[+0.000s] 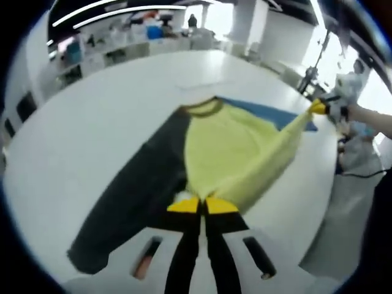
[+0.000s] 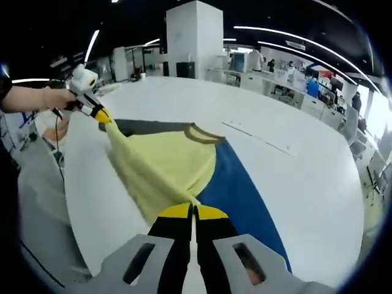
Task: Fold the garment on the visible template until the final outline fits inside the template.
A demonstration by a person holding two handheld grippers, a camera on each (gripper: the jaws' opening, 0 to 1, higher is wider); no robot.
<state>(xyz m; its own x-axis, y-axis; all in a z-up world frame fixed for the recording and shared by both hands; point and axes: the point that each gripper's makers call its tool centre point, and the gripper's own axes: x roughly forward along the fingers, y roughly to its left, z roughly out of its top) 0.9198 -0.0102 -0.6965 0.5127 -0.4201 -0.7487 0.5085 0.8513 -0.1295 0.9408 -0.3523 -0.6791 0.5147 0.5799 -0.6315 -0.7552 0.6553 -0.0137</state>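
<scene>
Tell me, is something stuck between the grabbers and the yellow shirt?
No. Both the left gripper and the right gripper already pinch the yellow garment, lifting part off the white table.

The left hand-held gripper (image 1: 202, 205), at six o'clock, pinches the yellow garment's (image 1: 236, 150) hem; the right hand-held gripper (image 1: 318, 108), at two o'clock, lifts its corner above the white surface (image 1: 92, 128).

My yellow shirt (image 1: 239, 153) has a dark sleeve (image 1: 138, 196) and a dark ring at the neck (image 1: 205, 109). It lies on the blue template (image 2: 239, 190), which is flat on the white table (image 2: 306, 177). Part of the shirt is lifted and pulled tight, and one dark sleeve lies stretched out flat.
</scene>
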